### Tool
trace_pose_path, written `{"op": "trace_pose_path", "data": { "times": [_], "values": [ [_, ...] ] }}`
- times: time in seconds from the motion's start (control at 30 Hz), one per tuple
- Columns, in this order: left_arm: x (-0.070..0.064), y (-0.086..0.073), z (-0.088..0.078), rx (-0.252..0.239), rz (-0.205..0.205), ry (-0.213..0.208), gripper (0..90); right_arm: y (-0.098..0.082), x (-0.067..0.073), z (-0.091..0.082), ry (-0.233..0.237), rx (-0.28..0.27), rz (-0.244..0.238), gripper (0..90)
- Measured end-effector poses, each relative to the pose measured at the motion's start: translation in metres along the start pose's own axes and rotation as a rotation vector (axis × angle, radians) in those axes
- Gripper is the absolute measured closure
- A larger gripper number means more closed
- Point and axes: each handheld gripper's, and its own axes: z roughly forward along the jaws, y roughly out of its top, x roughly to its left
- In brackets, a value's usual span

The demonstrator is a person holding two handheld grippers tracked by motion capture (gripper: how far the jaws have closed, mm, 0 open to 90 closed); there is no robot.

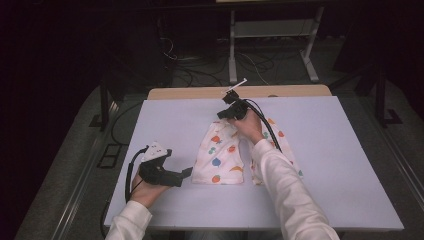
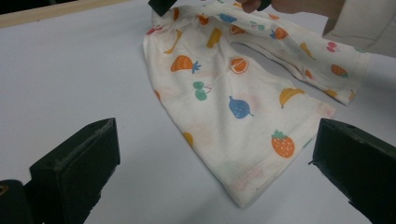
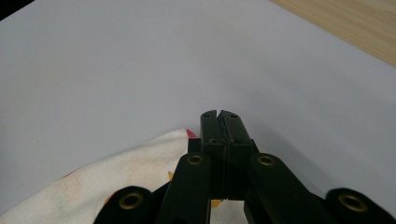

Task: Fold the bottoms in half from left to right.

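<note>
Dark room, white table (image 1: 150,130)

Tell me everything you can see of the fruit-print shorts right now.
The fruit-print shorts are small, of thin white fabric printed with strawberries, cherries, bananas and other fruit in orange, blue, green and red. They lie mostly flat mid-table, legs toward the person, hems lightly creased. The right claw is shut at the waistband's far edge, lifting it slightly. The left claw is open beside the left leg hem, not touching.
</note>
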Motion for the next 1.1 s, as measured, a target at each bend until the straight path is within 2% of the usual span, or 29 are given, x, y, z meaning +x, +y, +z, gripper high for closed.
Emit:
{"op": "trace_pose_path", "data": {
  "times": [0.1,0.27,0.4,0.53,0.73,0.9,1.03,1.1],
  "values": [
    [0.003,0.003,0.003,0.019,-0.036,-0.021,0.5,-0.001,-0.001,-0.002,0.001,-0.008,0.003,88.3],
    [0.007,0.001,0.01,0.077,-0.082,-0.028,0.5,-0.002,-0.001,-0.006,-0.004,-0.018,0.007,88.2],
    [0.009,-0.001,0.018,0.13,-0.144,-0.031,0.5,-0.004,-0.001,-0.008,-0.007,-0.031,0.005,88.2],
    [0.008,-0.003,0.024,0.163,-0.197,-0.061,0.5,-0.005,-0.002,-0.01,-0.008,-0.034,0.01,88.2],
    [0.007,-0.006,0.034,0.192,-0.221,-0.068,0.5,-0.006,-0.003,-0.011,0.005,-0.047,0.006,88.2],
    [0.001,-0.012,0.041,0.219,-0.238,-0.09,0.9,-0.008,-0.003,-0.012,0.01,-0.05,0.009,88.2],
    [0.001,-0.017,0.043,0.24,-0.25,-0.099,5.6,-0.01,-0.004,-0.011,0.008,-0.05,0.012,88.2],
    [0.002,-0.019,0.042,0.234,-0.267,-0.107,8.9,-0.01,-0.004,-0.011,0.006,-0.05,0.011,88.2]
  ]
}}
